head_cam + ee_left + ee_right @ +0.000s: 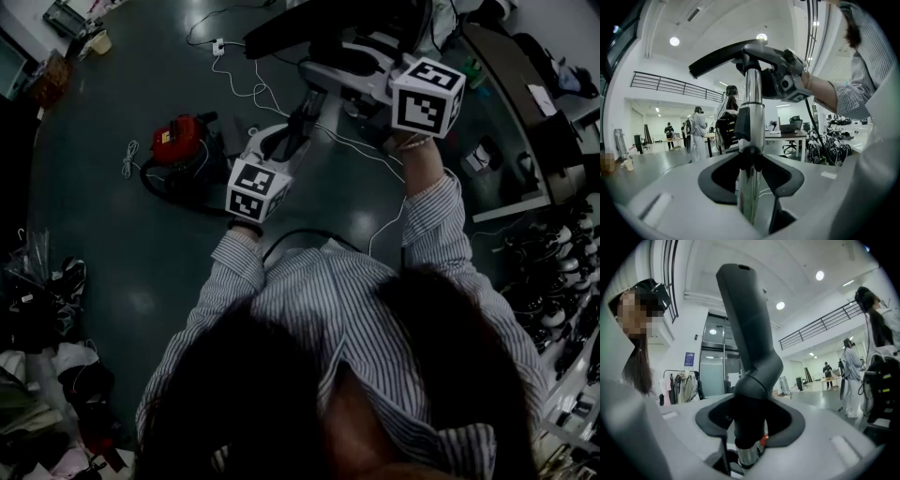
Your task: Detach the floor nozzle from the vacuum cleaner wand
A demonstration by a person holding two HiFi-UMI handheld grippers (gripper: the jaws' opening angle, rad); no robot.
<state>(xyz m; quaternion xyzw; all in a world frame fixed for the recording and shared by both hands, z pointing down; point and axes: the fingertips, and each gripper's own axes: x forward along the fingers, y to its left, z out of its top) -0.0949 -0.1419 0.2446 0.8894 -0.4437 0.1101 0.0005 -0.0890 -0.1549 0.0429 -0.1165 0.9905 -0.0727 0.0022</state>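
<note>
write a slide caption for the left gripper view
Left tool clamped on the chrome wand, floor nozzle at its far end.

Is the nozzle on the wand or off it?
On. In the left gripper view the wand runs up into the nozzle; in the right gripper view its neck sleeves the wand, no gap.
</note>
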